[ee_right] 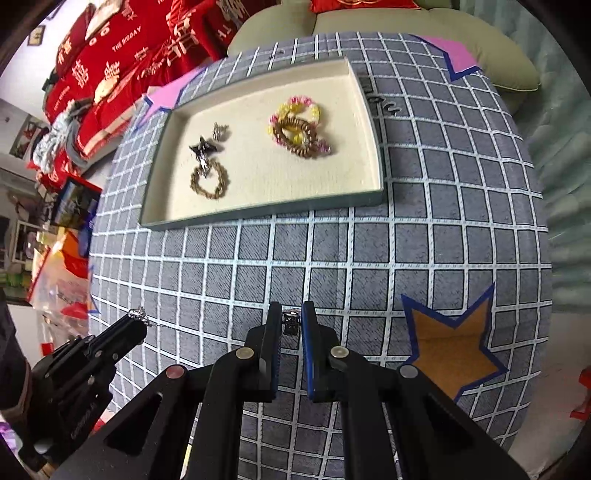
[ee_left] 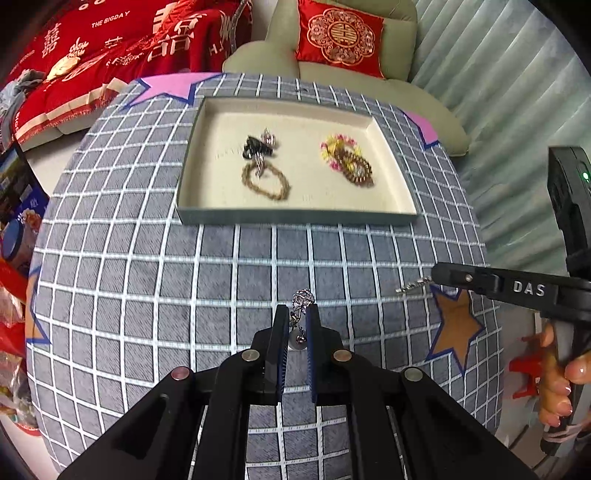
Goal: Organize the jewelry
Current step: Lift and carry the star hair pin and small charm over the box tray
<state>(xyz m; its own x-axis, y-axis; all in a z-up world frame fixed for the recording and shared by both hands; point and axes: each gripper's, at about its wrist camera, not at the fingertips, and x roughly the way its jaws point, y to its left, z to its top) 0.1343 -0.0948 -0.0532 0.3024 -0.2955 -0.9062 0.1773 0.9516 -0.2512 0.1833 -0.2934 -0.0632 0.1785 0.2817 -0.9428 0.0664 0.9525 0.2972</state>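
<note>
**Silver Pieces Pinched Above Checked Bench**

Left gripper point(ee_left: 297, 314) fingers pinching a silver earring point(ee_left: 302, 300) with a pale bead; right gripper point(ee_right: 292, 321) fingers pinching a small silver piece point(ee_right: 291, 320). Both held over the grey checked bench point(ee_left: 184, 277), near side of the cream-lined tray point(ee_left: 207, 110) holding a gold chain bracelet point(ee_left: 266, 181) and beaded bracelets point(ee_left: 345, 158). "DAS" printed on the right gripper; "THE BIGDAY" on the red cloth point(ee_left: 110, 22) behind.

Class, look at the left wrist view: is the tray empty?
No, the tray holds a gold chain, a dark piece and beaded bracelets.
</note>
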